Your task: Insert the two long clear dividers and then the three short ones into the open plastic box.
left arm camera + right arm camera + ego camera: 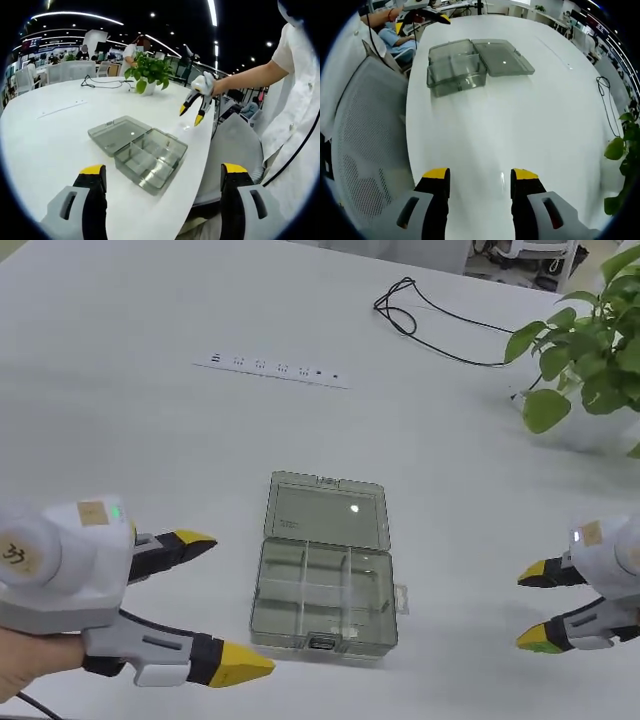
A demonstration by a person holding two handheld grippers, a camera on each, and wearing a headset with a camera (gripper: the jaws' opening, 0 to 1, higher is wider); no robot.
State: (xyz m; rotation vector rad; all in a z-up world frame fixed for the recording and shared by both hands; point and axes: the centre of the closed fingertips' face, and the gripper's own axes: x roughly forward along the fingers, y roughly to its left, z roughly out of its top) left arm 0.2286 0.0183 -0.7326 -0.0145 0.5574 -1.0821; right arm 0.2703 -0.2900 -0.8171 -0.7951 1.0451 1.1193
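Item: open plastic box (322, 612), smoky clear, hinged lid (328, 512) laid back flat on the white table (120, 430)
Position: between the two pairs of fingertips; near the lower finger of the left gripper (243, 604) but not touching it, well apart from the right gripper (519, 611); lid on the side of the base away from both
Contents: clear dividers (304, 575) stood upright inside the base and split it into compartments, so the task looked largely or wholly done; their exact count could not be told

Left gripper: fingers spread wide, nothing between them
Right gripper: fingers parted, nothing between them, pointed toward the box

Handling, judged: dividers thin, light, stiff and smooth, likely to slip from the pads and to crack if bent. Best taken at the middle of the top edge, pads flat on the two broad faces, then lowered straight into the wall slots. The box looked light enough to skid on the slick table, so one gripper would do well to steady an outer wall

Beyond the fingertips: power strip (272, 368), black cable (420, 315), potted plant (590, 350)
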